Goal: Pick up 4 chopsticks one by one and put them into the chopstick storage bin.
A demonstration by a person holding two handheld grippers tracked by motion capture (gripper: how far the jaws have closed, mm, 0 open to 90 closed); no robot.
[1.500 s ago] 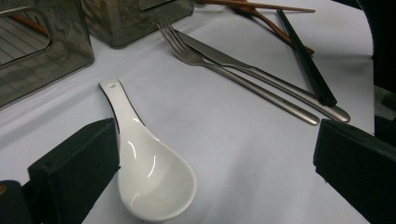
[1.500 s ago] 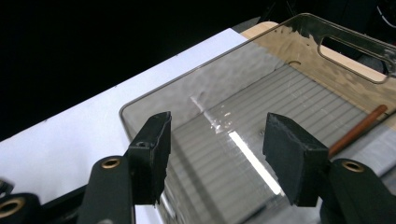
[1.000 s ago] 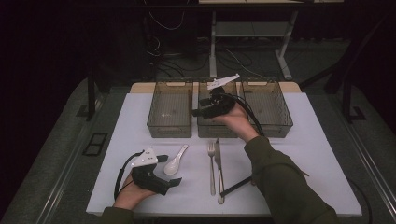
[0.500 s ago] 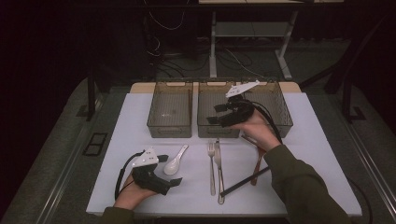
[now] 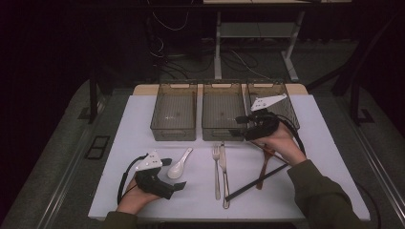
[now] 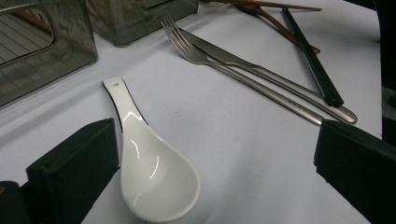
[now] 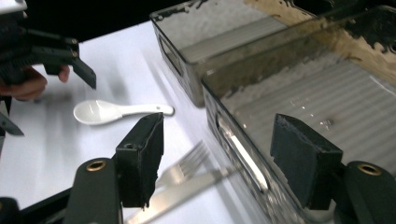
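The left gripper (image 6: 210,186) rests low, its jaws apart, with the glossy white ceramic soup spoon (image 6: 152,172) between them, its bowl beside one jaw. If they close off-centre, the slick bowl could skid away. The right gripper (image 7: 217,158) hangs with jaws apart and bare over the middle smoky clear plastic bin (image 7: 299,93), near the steel fork (image 7: 187,170).

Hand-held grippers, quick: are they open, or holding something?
Left hand-held gripper: open, holding nothing; the white spoon lies between its jaws.
Right hand-held gripper: open, empty, at the middle bin.
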